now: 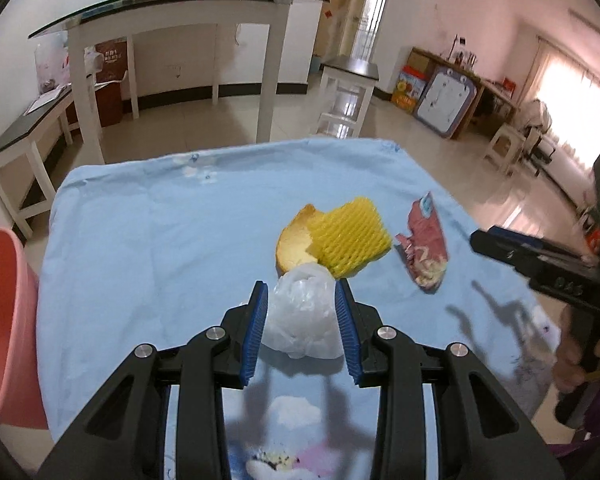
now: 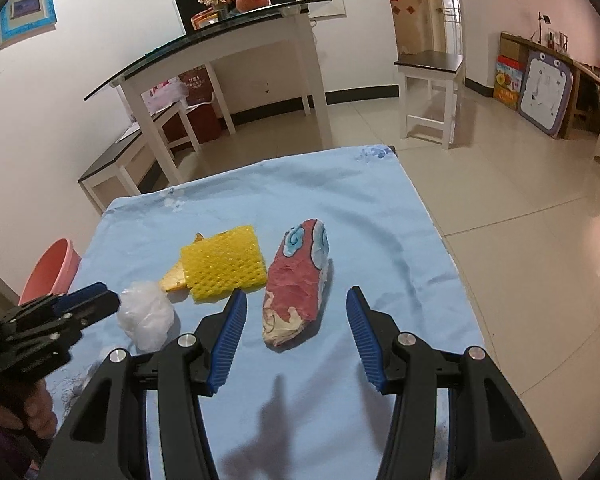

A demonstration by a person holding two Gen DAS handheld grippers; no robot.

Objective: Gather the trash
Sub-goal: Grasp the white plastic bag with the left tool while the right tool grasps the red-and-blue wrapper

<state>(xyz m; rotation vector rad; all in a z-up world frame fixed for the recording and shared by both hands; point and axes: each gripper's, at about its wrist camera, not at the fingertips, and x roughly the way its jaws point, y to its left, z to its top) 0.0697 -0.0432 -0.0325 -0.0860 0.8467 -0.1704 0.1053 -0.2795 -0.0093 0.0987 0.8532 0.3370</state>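
A crumpled white plastic bag (image 1: 302, 314) (image 2: 146, 316) lies on the blue cloth between the blue pads of my left gripper (image 1: 301, 290) (image 2: 108, 296). The jaws stand open at its sides and the bag does not look squeezed. A torn red snack wrapper (image 2: 296, 280) (image 1: 422, 248) lies lengthwise, with its near end between the wide-open fingers of my right gripper (image 2: 296, 294) (image 1: 478, 240); the pads are clear of it. Just behind the bag, a yellow foam net (image 1: 350, 236) (image 2: 222, 266) rests partly on an orange peel (image 1: 294, 244) (image 2: 174, 280).
The blue cloth (image 1: 140, 260) (image 2: 380, 220) covers the table. A pink basin (image 1: 4, 320) (image 2: 52, 272) stands off its left edge. Beyond the far edge are a glass-topped white table (image 1: 180, 12) and a dark-topped stool (image 2: 428, 64) on the tiled floor.
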